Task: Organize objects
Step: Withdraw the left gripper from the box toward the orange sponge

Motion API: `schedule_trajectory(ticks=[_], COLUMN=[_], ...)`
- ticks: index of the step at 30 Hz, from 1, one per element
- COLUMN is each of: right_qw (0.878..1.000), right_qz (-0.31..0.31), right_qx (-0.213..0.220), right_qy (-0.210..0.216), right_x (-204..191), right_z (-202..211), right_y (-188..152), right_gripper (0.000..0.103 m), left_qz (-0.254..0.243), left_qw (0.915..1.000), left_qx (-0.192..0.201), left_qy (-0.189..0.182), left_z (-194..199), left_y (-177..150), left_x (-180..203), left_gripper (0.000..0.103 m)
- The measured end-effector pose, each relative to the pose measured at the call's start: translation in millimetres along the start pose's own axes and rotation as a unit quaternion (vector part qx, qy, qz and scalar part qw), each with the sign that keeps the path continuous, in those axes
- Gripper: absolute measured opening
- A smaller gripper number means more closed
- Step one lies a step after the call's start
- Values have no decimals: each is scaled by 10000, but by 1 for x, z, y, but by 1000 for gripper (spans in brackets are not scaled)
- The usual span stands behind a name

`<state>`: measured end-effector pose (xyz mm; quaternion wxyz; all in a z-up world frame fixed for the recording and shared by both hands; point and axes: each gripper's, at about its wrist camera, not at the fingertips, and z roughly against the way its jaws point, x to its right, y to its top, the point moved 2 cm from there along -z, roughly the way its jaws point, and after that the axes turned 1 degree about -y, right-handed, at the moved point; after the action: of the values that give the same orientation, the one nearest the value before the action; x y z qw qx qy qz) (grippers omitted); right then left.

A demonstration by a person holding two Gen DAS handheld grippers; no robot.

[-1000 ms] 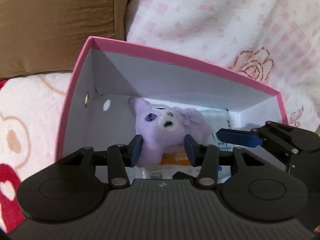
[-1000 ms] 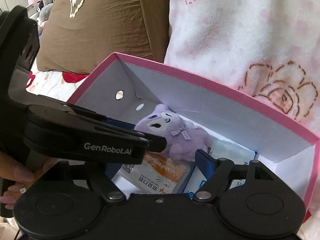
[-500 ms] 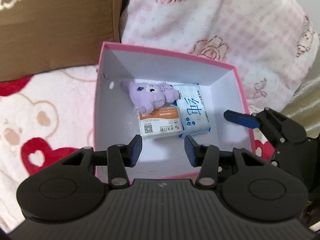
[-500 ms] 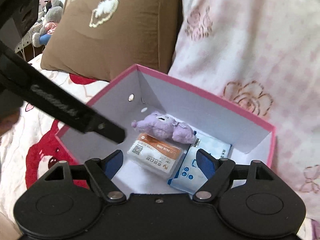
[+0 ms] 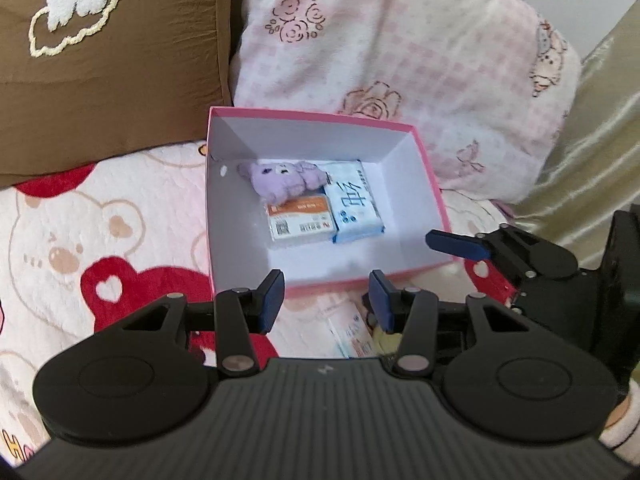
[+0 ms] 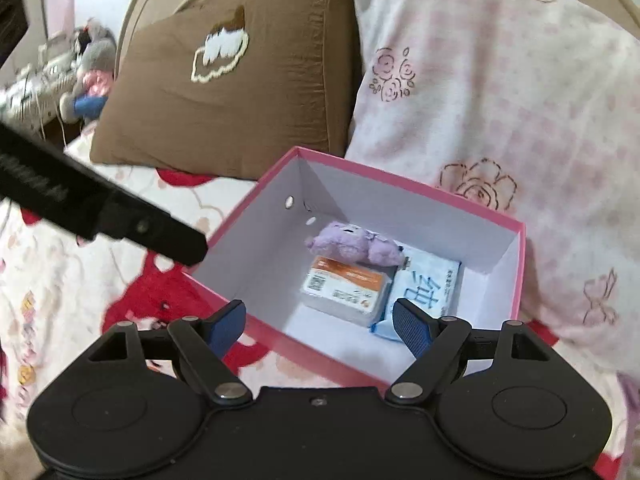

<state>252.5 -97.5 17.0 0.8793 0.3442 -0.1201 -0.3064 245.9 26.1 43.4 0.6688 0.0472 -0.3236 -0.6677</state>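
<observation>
The left gripper (image 5: 326, 300) hung with fingers spread, empty, near the pink box (image 5: 430, 188). Inside lay a purple plush toy (image 5: 282, 179), partly on an orange-labelled packet (image 5: 300, 222) beside a blue tissue pack (image 5: 354, 202).

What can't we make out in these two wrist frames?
- Pack on the blanket, left wrist view: right half hidden behind the left gripper, so type unclear.
- Yellowish thing beside it: mostly covered by the right-hand jaw.
- Left gripper in right wrist view: motion-blurred, cut by the left edge; jaws unseen.
- Orange pack print: too small to read.
- Purple plush underside: hidden, lies on the packs.
</observation>
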Motion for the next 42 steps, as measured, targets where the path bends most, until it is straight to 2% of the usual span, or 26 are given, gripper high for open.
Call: schedule_trajectory(ticks=[5, 8, 14, 25, 31, 33, 38, 42], right_qw=[9999, 9997, 9999, 9995, 9995, 9989, 9973, 9965], right_qz=[150, 126, 74, 108, 120, 112, 201, 222], right_qx=[78, -83, -114, -204, -286, -404, -527, -487], right_qy=[-25, -169, -69, -202, 83, 228, 468, 644], right_x=[-21, -29, -45, -63, -81, -90, -113, -125], right_z=[22, 29, 51, 89, 97, 94, 89, 87], right_y=[-5, -8, -14, -18, -33, -41, -51, -54], right_gripper=[84, 84, 84, 84, 85, 92, 92, 92], left_qz=[31, -1, -90, -205, -144, -264, -176, -106], left_qw=[10000, 10000, 9996, 9987, 9989, 9988, 9978, 9980], left_qx=[-45, -24, -125, 31, 27, 84, -84, -172], left_qy=[-8, -74, -249, -456, -436, -401, -642, -594], left_z=[20, 31, 47, 86, 90, 92, 89, 83], left_y=[-17, -27, -47, -70, -91, -97, -110, -119], left_x=[-2, -2, -5, -15, -28, -28, -38, -52], left_gripper=[45, 45, 45, 47, 48, 52, 61, 70])
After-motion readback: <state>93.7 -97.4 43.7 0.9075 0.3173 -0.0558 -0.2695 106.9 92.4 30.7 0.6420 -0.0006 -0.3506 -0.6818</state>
